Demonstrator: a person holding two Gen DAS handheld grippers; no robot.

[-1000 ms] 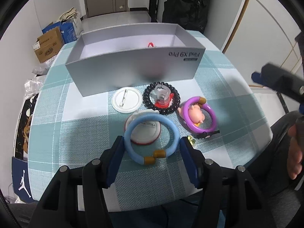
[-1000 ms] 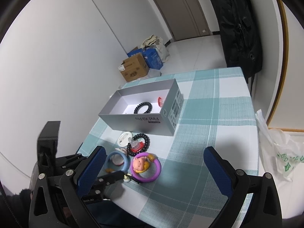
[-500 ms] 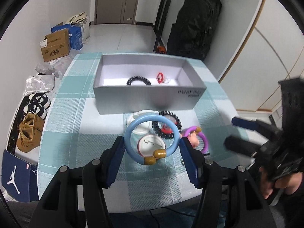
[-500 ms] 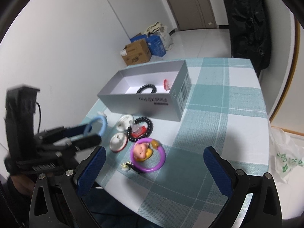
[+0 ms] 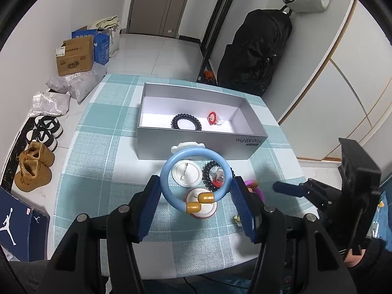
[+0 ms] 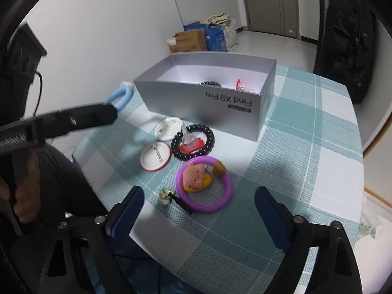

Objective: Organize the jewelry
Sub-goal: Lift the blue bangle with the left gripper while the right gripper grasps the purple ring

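Observation:
My left gripper (image 5: 196, 191) is shut on a light blue bangle (image 5: 171, 166) with two gold beads and holds it in the air in front of the open grey box (image 5: 196, 144). The bangle also shows in the right wrist view (image 6: 120, 96). The box holds a black bead bracelet (image 5: 186, 123) and a red ring (image 5: 213, 118). My right gripper (image 6: 198, 210) is open and empty above a purple bangle (image 6: 220, 202) with a pig-faced charm (image 6: 196, 175).
On the checked tablecloth (image 6: 306, 147) lie two white round badges (image 6: 154, 158) (image 6: 169, 126), a black bead bracelet (image 6: 193, 142) around a red-based ring, and a small black hair clip (image 6: 169, 194). The table's front edge is close below both grippers.
My left gripper has lifted the blue bangle off the table and raised it towards the box. My right gripper has dropped lower and moved in over the purple bangle.

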